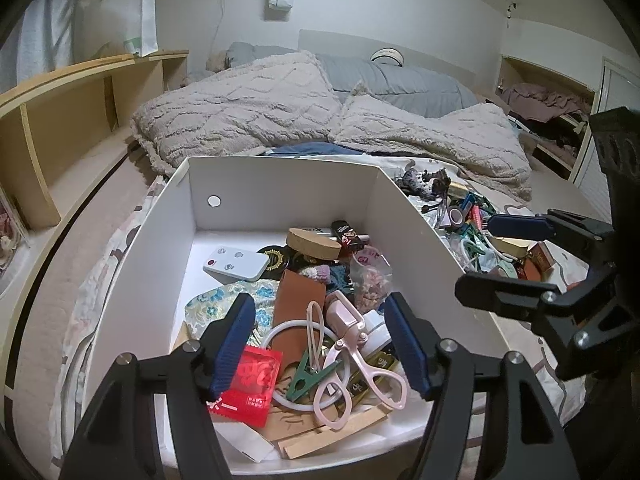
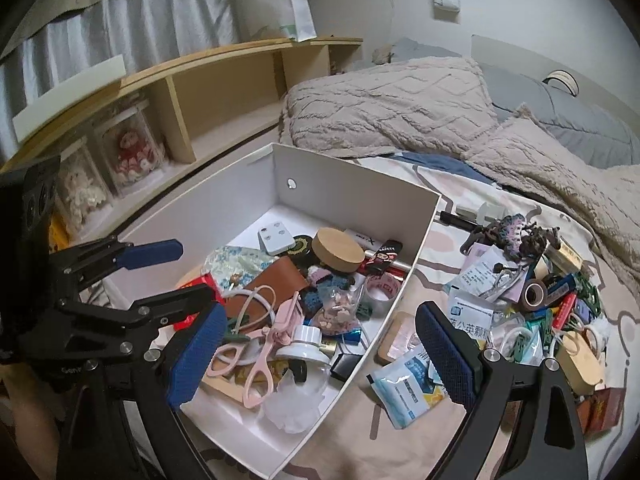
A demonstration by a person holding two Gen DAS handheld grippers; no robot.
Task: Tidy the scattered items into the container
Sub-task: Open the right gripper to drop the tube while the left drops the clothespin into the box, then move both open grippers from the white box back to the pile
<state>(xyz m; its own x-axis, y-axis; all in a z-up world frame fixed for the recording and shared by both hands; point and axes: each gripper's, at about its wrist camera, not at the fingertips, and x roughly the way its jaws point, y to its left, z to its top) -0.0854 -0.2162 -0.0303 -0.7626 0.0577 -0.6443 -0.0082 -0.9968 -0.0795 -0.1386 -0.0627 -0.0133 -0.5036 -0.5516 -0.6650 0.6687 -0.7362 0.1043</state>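
Two grippers hang over the white box (image 1: 280, 184), both with jaws spread wide and nothing between them. The left gripper (image 1: 320, 344) sits above the box's near end; just ahead of its blue pads lie a pink eyelash curler (image 1: 360, 360), a green clothes peg (image 1: 308, 376) and a red sachet (image 1: 252, 380), the sachet's upper left corner hidden behind the left pad. Farther ahead are a brown leather sleeve (image 1: 298, 300), a cork-topped jar (image 1: 314, 244) and a white remote (image 1: 236, 266). Much of the heap overlaps, so lower items are hard to make out.

The right gripper (image 2: 320, 352) straddles the box's right wall: one pad is over the contents, the other over the bedsheet outside. By that outer pad lie blue-and-white medicine sachets (image 2: 404, 384), partly covered by it. Farther to its right, the scattered pile (image 2: 552, 300) still lies on the bed, including a roll of brown tape (image 2: 534, 294) and a dark figurine (image 2: 516, 236); many pieces there are too tangled to identify. The right frame edge cuts the pile off.
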